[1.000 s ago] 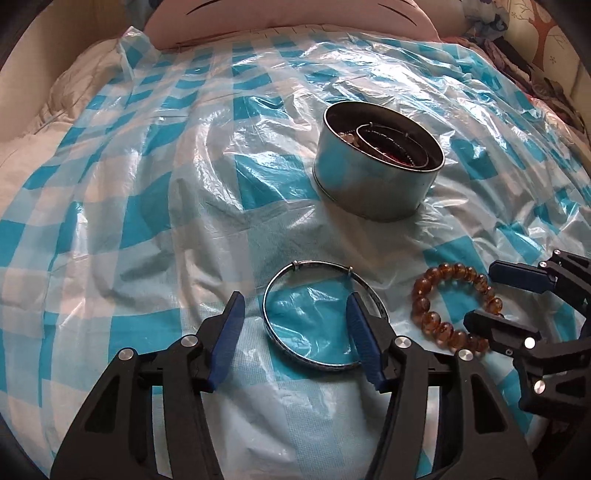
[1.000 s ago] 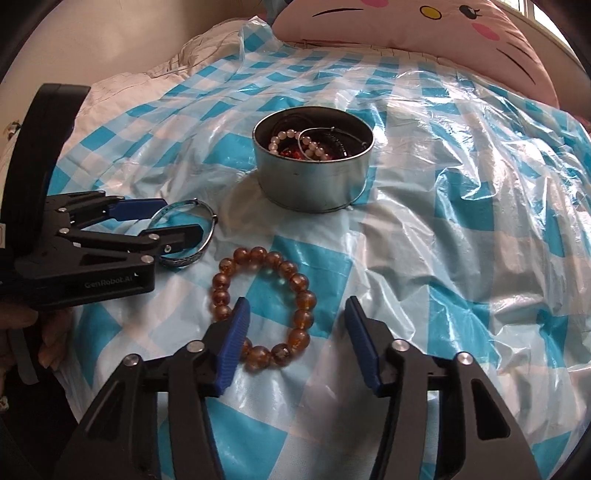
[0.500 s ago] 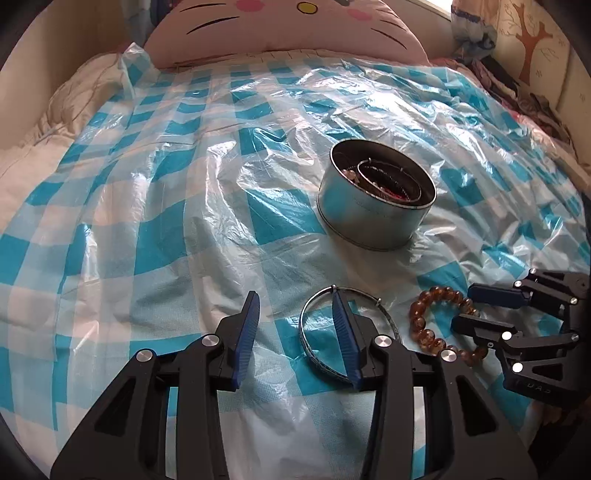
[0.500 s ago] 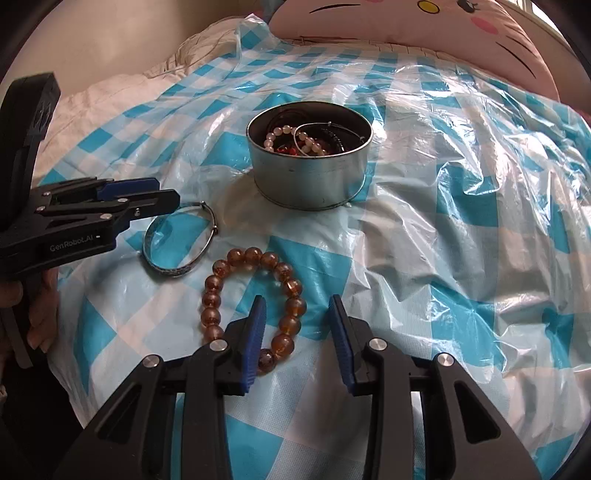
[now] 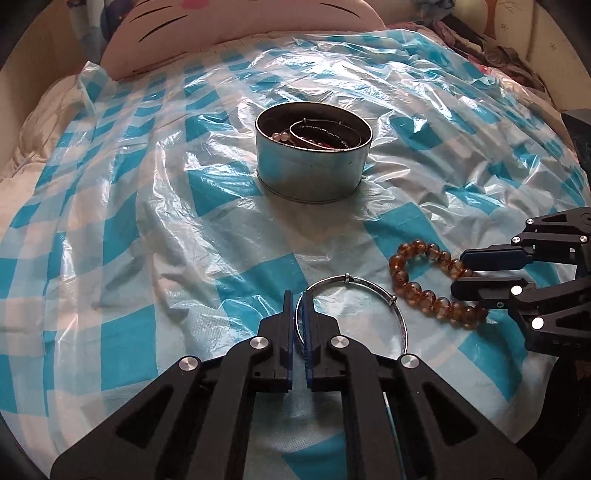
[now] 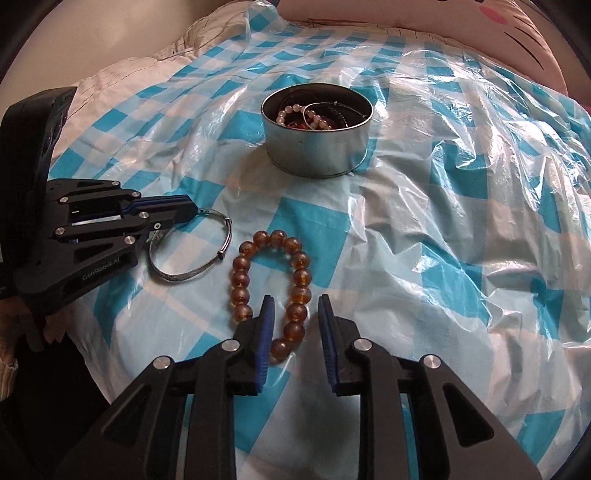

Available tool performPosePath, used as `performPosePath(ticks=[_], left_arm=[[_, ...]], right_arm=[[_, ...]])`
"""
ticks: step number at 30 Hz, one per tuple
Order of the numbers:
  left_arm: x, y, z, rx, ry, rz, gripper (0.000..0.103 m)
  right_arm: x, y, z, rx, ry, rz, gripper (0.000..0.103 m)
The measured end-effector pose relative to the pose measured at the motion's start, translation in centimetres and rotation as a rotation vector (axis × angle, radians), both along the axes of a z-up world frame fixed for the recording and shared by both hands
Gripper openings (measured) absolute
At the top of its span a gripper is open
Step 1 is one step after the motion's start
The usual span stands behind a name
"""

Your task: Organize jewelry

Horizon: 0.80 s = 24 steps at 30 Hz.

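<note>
A silver bangle [image 5: 364, 281] lies on the checked sheet, and my left gripper [image 5: 297, 295] is shut on its left rim. The right wrist view shows the same grip: the left gripper [image 6: 194, 210] pinches the bangle [image 6: 184, 277] at its far edge. An amber bead bracelet [image 6: 242, 277] lies just right of the bangle. My right gripper [image 6: 295, 301] straddles its near-right strand, jaws closing, and the pads stand clear of the beads. From the left wrist, the right gripper [image 5: 458, 272] sits over the bracelet [image 5: 421, 293]. A round metal tin [image 5: 314, 173] stands farther back.
The tin [image 6: 314, 151] holds several other bracelets and a bangle. A crinkled blue-and-white checked plastic sheet [image 5: 110, 240] covers the bed. A pink cat-face cushion [image 5: 240, 29] lies along the far edge. A person's hand [image 6: 14, 325] holds the left gripper.
The left jaws have shut onto the bangle's left rim after sliding left off its middle. The right jaws have narrowed around the bead bracelet's strand.
</note>
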<state>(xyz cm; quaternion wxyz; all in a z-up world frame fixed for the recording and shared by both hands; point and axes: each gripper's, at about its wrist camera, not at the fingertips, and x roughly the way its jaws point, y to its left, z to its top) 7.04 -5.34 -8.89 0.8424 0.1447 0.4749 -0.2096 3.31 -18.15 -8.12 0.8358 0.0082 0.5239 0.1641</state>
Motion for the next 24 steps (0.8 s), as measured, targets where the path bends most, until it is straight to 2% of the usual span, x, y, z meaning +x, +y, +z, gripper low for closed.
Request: performPosePath(ticks=[3, 5, 7, 10, 11, 12, 13, 14, 15, 16, 17, 20, 22, 24], left_arm=[[-0.2, -0.5, -0.5, 0.039, -0.010, 0.017, 0.006], [-0.4, -0.4, -0.6, 0.034, -0.012, 0.048, 0.006], [-0.5, -0.4, -0.6, 0.032, -0.018, 0.067, 0.006], [-0.4, -0.1, -0.6, 0.019, -0.016, 0.085, 0.009], [-0.4, -0.1, -0.5, 0.014, -0.014, 0.089, 0.014], [-0.3, 0.0, -0.5, 0.004, -0.010, 0.090, 0.017], [-0.3, 0.1, -0.4, -0.008, -0.006, 0.089, 0.029], [-0.3, 0.0, -0.2, -0.016, -0.009, 0.089, 0.047], [-0.5, -0.1, -0.1, -0.017, -0.021, 0.088, 0.054], [-0.6, -0.3, -0.1, -0.007, -0.037, 0.085, 0.060], [-0.7, -0.6, -0.2, 0.011, -0.044, 0.078, 0.060], [-1.0, -1.2, -0.4, 0.051, -0.062, 0.059, 0.060], [-1.0, -1.3, -0.3, 0.048, -0.063, 0.056, 0.060], [-0.9, -1.2, -0.2, 0.031, -0.056, 0.051, 0.059]], right_arm=[[0.6, 0.5, -0.7, 0.008, -0.010, -0.025, 0.025], [0.6, 0.7, -0.8, 0.008, -0.023, -0.034, 0.024], [0.5, 0.7, -0.6, 0.008, -0.028, -0.033, 0.019], [0.6, 0.7, -0.4, -0.006, -0.017, -0.036, 0.018], [0.6, 0.8, -0.4, -0.022, -0.023, -0.039, 0.022], [0.6, 1.0, -0.4, -0.036, -0.029, -0.043, 0.034], [0.5, 1.1, -0.4, -0.044, -0.037, -0.043, 0.039], [0.5, 1.4, -0.5, -0.058, -0.044, -0.043, 0.043], [0.5, 1.7, -0.5, -0.073, -0.053, -0.044, 0.046], [0.5, 1.8, -0.6, -0.082, -0.062, -0.048, 0.047], [0.5, 1.9, -0.8, -0.082, -0.068, -0.054, 0.048], [0.7, 1.6, -1.0, -0.059, -0.066, -0.070, 0.048], [0.7, 1.6, -1.0, -0.056, -0.068, -0.072, 0.048], [0.7, 1.5, -0.9, -0.046, -0.068, -0.072, 0.030]])
